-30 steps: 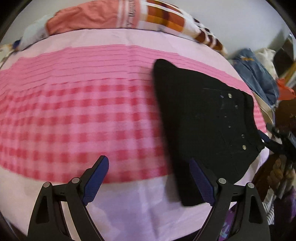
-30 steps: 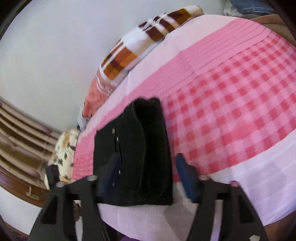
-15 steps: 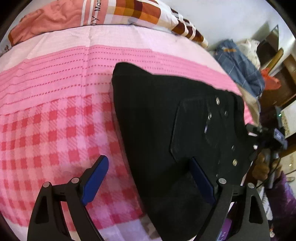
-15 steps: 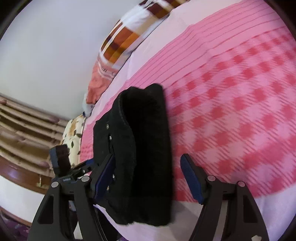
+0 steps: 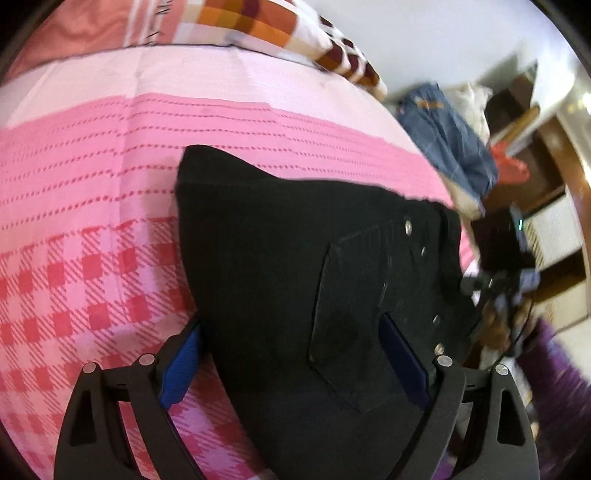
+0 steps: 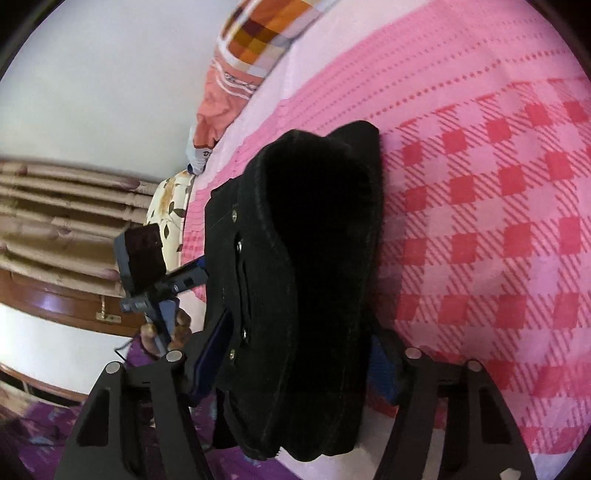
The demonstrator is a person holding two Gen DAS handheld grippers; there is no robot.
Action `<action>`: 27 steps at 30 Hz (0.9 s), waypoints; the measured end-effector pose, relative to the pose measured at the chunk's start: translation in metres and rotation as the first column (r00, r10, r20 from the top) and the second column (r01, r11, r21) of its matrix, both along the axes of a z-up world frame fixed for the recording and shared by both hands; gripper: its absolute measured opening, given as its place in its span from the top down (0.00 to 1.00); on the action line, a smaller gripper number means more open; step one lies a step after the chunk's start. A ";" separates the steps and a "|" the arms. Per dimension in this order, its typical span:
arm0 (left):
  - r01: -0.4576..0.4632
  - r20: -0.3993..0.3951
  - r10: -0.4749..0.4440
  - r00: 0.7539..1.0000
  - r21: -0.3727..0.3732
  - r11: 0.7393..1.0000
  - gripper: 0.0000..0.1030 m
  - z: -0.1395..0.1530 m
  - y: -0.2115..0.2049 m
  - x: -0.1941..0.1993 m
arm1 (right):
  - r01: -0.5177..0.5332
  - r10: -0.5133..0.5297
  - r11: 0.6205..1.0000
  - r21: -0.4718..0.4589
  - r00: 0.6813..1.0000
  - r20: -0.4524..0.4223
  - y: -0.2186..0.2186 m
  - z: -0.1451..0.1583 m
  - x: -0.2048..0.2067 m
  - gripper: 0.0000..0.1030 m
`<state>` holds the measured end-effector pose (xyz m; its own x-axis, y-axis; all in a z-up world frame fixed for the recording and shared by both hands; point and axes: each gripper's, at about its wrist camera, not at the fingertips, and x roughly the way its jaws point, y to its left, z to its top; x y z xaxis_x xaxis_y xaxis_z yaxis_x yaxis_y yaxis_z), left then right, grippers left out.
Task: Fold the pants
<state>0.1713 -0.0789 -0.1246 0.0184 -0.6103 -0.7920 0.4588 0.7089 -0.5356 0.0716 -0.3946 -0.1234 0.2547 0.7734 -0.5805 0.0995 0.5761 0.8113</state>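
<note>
Black pants lie folded into a thick stack on a pink checked bedsheet, near the bed's edge. A back pocket and metal rivets face up. My left gripper is open, its blue-padded fingers either side of the stack's near end. In the right wrist view the pants show as a rolled stack seen end-on. My right gripper is open and straddles that end. The other gripper shows at the pants' left side.
A checked orange and brown pillow lies at the head of the bed. Blue jeans and other clothes are piled beyond the bed's right edge. A wooden headboard and purple cloth lie left of the bed.
Both grippers have moved in toward the folded pants, which now fill the space between the open fingers. The pants themselves have stayed in place.
</note>
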 end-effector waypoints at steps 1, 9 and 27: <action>0.018 0.019 -0.018 1.000 0.023 1.000 0.13 0.001 -0.004 -0.003 | 0.009 -0.009 1.000 0.000 1.000 -0.004 0.000 0.000 -0.001 0.36; 0.068 0.090 -0.077 0.993 0.096 0.993 0.03 -0.001 -0.022 -0.016 | 0.034 -0.025 0.996 -0.078 0.994 0.102 0.010 0.010 -0.014 0.27; 0.053 0.132 -0.072 0.989 0.146 0.988 0.01 -0.004 -0.030 -0.020 | -0.048 0.069 0.972 -0.230 0.994 0.087 0.042 0.019 0.006 0.17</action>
<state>0.1509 -0.1086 -0.1288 0.0973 -0.4949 -0.8635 0.5662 0.7410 -0.3609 0.0777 -0.3528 -0.1043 0.2744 0.6394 -0.7182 -0.0100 0.7488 0.6628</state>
